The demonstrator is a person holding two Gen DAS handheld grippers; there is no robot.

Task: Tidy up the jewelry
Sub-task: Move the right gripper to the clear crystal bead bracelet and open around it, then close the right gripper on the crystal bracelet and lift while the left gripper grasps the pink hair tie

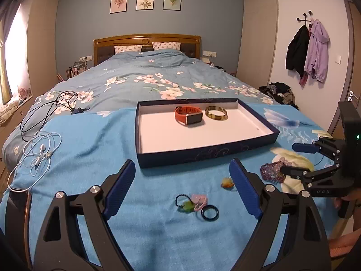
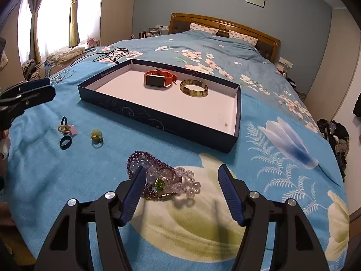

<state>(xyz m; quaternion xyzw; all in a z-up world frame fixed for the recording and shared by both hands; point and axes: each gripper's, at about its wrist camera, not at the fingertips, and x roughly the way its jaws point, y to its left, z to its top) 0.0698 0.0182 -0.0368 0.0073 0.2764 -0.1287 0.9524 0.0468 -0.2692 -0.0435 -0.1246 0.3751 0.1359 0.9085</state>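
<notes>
A dark blue tray (image 1: 203, 155) (image 2: 158, 117) with a white floor lies on the blue blanket. It holds an orange watch (image 1: 189, 115) (image 2: 158, 79) and an amber bangle (image 1: 216, 113) (image 2: 194, 88). My left gripper (image 1: 182, 164) (image 2: 50, 88) hangs open above a dark ring (image 1: 209, 212) (image 2: 65, 142) and a pink ring (image 1: 199, 199) (image 2: 65, 128). A yellow ring (image 1: 226, 182) (image 2: 96, 135) lies by its right finger. My right gripper (image 2: 182, 169) (image 1: 290, 158) is open over a heap of purple and clear bead bracelets (image 2: 164, 176) (image 1: 270, 169). Its left finger overlaps the heap and its right finger stands apart.
White earphone cables (image 1: 38, 155) and a black cable (image 1: 56, 103) lie on the bed to the left. A pile of clothes (image 1: 279, 92) sits past the bed's right edge. Jackets (image 1: 306, 52) hang on the right wall.
</notes>
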